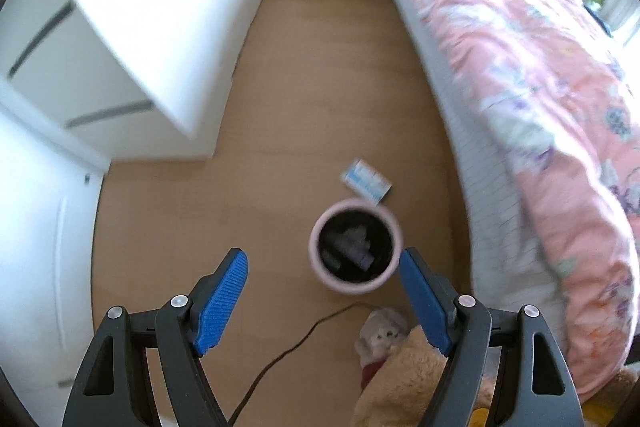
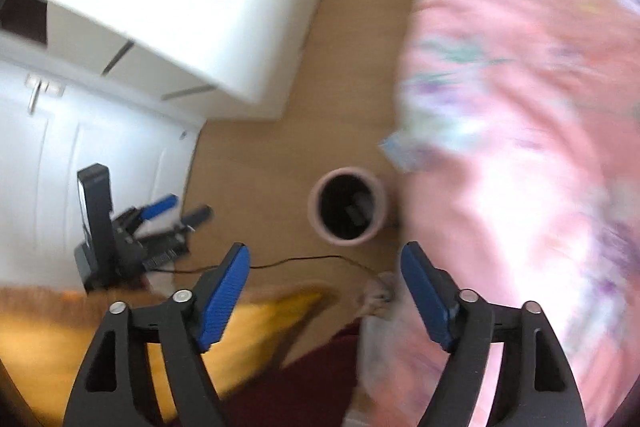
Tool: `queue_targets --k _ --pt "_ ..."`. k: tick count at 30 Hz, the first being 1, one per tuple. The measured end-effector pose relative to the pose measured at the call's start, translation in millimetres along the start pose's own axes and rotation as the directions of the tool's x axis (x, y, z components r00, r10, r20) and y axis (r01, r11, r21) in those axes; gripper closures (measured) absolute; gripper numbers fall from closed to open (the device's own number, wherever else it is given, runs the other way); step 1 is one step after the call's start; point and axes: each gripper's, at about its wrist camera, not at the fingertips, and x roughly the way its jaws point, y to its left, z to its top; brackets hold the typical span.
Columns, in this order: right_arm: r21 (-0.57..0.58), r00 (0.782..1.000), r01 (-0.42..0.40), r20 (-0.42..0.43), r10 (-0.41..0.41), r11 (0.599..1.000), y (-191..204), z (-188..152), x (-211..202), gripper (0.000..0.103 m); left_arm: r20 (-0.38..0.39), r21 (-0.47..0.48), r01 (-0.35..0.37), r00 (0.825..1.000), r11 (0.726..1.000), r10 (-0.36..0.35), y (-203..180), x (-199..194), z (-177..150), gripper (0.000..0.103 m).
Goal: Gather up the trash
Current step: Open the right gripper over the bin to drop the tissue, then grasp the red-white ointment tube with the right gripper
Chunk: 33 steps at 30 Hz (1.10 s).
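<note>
Above a bedroom's wooden floor (image 1: 320, 87), the left gripper (image 1: 323, 301) hangs with jaws spread wide and empty. Just ahead of it stands a pink wastebasket (image 1: 354, 245) holding dark scraps, with a blue-and-white packet (image 1: 366, 181) lying just beyond. The right gripper (image 2: 325, 301), equally wide and empty, hovers short of the same wastebasket (image 2: 347, 205), beside the floral quilt (image 2: 520, 107).

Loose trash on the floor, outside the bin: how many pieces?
1. A blue-and-white packet lies on the wooden floor, just beyond the pink bin, towards the bed. The bin already holds dark items. The quilt or plush toys may hide more.
</note>
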Motion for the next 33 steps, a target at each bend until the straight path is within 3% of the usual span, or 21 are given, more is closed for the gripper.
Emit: queue_targets --k 2,6,8,12,14,18,21,25,33 --pt "0.078 0.997 0.053 0.049 -0.057 0.996 -35.5 -7.7 -34.8 0.021 0.049 0.042 0.014 0.999 0.999 -0.016 -17.3 -10.3 18.7 0.024" --pt "0.303 0.976 0.114 0.143 -0.164 0.946 -117.9 -33.7 -101.3 0.021 0.129 0.158 0.063 0.988 0.985 -0.084 -77.9 -32.3 63.2 0.02" --pt "0.405 0.958 0.14 0.176 -0.228 0.903 -155.7 -48.3 -129.7 0.021 0.139 0.209 0.088 0.983 0.974 -0.119 -108.7 -39.6 78.8 0.013" --pt "0.54 0.932 0.144 0.207 -0.296 0.83 -219.5 -65.5 -162.5 0.021 0.128 0.309 0.163 0.969 0.937 -0.211 -176.2 -52.5 104.6 0.013" --pt "0.563 0.925 0.132 0.225 -0.305 0.816 -239.8 -66.5 -168.5 0.021 0.111 0.351 0.189 0.964 0.917 -0.241 -212.9 -56.9 110.7 0.013" --pt "0.504 0.917 0.173 0.23 -0.325 0.846 -272.1 -48.3 -173.4 0.021 0.063 0.405 0.235 0.957 0.884 -0.283 -270.5 -61.7 110.5 0.012" --pt "0.413 0.921 0.227 0.204 -0.333 0.882 -291.5 -23.4 -166.9 0.021 0.026 0.448 0.24 0.959 0.861 -0.281 -307.9 -58.5 101.9 0.002" --pt "0.316 0.932 0.254 0.173 -0.319 0.914 -322.0 2.2 -152.2 0.021 -0.021 0.488 0.243 0.963 0.839 -0.267 -342.8 -53.2 90.2 0.001" --pt "0.186 0.956 0.276 0.051 -0.29 0.943 -372.9 35.2 -106.1 0.021 -0.053 0.443 0.199 0.979 0.874 -0.196 -348.9 -43.7 73.6 0.001"
